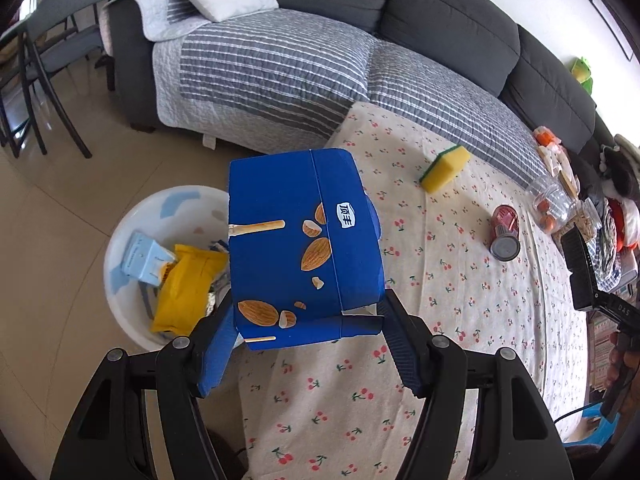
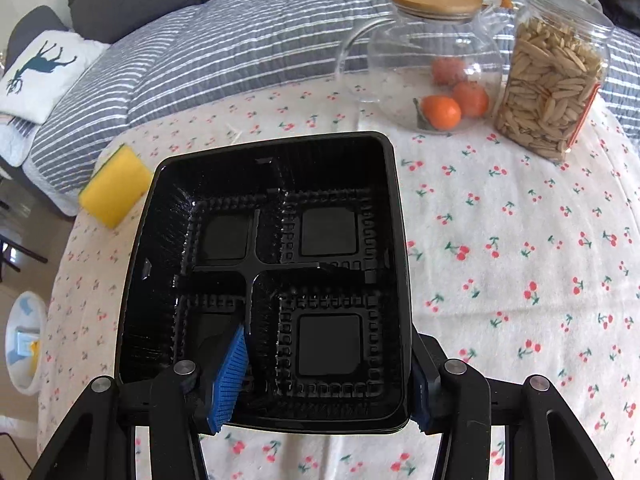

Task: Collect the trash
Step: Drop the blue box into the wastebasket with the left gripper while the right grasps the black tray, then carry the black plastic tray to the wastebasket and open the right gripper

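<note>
My left gripper [image 1: 304, 328] is shut on a blue almond-snack box [image 1: 300, 244] and holds it in the air at the table's left edge, partly over a white trash bin [image 1: 132, 240] on the floor. The bin holds a yellow packet [image 1: 188, 288] and a light blue carton [image 1: 144, 258]. My right gripper [image 2: 324, 380] is shut on a black plastic compartment tray [image 2: 272, 276], one finger inside it and one outside its right wall, held above the cherry-print tablecloth [image 2: 520, 260]. The bin also shows at the far left in the right wrist view [image 2: 24, 344].
A yellow sponge [image 1: 446, 168] [image 2: 114, 188] lies on the table near the sofa [image 1: 280, 68]. A red jar [image 1: 505, 232] lies on its side. A glass jar with oranges [image 2: 432, 76] and a nut jar [image 2: 552, 84] stand at the far edge. Chairs [image 1: 32, 80] stand left.
</note>
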A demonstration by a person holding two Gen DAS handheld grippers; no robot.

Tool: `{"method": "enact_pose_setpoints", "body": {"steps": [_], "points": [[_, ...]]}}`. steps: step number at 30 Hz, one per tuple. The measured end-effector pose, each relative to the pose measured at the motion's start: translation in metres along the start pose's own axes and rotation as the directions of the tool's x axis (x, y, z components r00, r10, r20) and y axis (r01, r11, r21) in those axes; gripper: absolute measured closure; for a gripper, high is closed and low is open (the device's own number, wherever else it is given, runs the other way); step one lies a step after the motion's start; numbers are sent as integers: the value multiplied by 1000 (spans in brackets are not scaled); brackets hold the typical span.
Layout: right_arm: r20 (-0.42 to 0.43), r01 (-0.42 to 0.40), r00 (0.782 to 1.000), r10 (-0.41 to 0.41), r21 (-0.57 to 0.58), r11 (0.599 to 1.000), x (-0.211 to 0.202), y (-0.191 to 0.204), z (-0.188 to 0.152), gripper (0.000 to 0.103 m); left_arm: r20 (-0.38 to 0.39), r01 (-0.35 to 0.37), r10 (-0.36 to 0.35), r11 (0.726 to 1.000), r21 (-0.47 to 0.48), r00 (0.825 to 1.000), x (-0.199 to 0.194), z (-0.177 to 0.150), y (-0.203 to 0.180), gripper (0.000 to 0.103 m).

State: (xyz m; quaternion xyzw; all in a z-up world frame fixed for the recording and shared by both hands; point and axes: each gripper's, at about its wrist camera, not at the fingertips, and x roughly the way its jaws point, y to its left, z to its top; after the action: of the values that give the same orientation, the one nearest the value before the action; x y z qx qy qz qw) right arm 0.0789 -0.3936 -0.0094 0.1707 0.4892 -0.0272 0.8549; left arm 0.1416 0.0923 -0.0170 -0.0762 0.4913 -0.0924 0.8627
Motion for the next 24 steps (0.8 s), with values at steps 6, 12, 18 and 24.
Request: {"method": "enact_pose_setpoints", "body": {"steps": [6, 12, 18, 24], "points": [[-13, -86, 996, 85, -77, 993, 1, 61, -14, 45, 17, -36, 36, 999, -36, 999, -14, -6, 44, 32], [-38, -133, 991, 129, -152, 979, 13, 114, -23, 45, 2, -109, 110, 993, -52, 994, -2, -6, 86, 32], [-67, -155, 987, 145, -193, 969, 32, 155, -29, 45, -5, -112, 112, 993, -35, 994, 18, -1, 107, 28], [-95, -157, 986, 139, -224, 962, 51, 180, -34, 45, -14, -136, 136, 991, 13, 991, 20, -2, 107, 12]]}}
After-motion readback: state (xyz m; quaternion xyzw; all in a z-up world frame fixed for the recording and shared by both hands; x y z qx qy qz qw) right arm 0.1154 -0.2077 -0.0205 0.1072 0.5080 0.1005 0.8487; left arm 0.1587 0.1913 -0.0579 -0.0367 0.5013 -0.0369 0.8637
